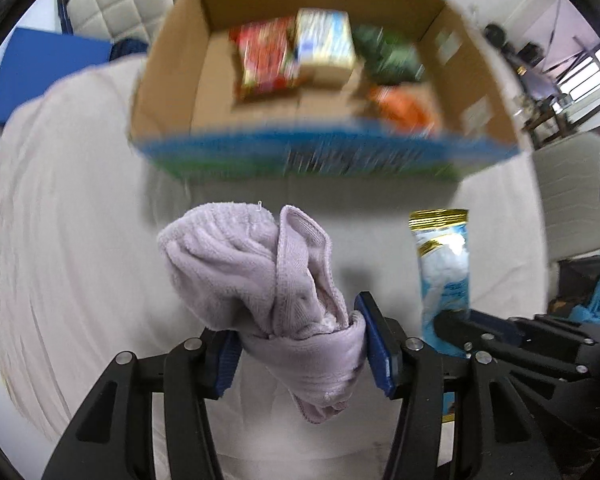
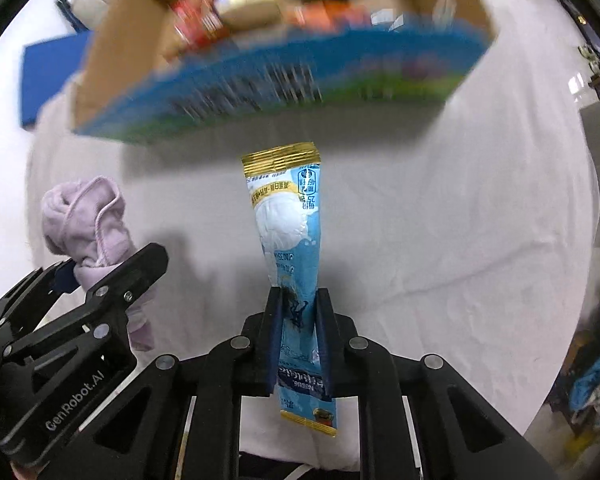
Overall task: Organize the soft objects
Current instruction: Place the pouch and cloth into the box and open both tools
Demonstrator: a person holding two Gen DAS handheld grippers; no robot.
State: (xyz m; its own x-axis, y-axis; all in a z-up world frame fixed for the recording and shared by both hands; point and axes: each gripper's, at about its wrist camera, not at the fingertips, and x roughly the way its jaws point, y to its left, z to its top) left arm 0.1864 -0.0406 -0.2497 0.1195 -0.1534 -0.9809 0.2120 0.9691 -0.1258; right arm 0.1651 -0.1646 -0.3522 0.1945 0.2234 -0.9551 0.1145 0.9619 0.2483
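Observation:
My left gripper (image 1: 300, 344) is shut on a bunched lilac towel (image 1: 256, 268) and holds it above the white cloth. The towel also shows in the right wrist view (image 2: 86, 224), at the left. My right gripper (image 2: 298, 308) is shut on a tall blue and white sachet with gold ends (image 2: 288, 220), held upright; it also shows in the left wrist view (image 1: 444, 264). Ahead of both is an open cardboard box (image 1: 172, 76) with a blue and green front, blurred; it also shows in the right wrist view (image 2: 112, 60). It holds several packets.
A white cloth (image 1: 60, 216) covers the table. Inside the box lie a red packet (image 1: 264, 56), a pale box (image 1: 324, 40), a green packet (image 1: 392, 56) and an orange packet (image 1: 404, 108). A blue mat (image 1: 44, 76) lies at the far left. Chairs stand behind.

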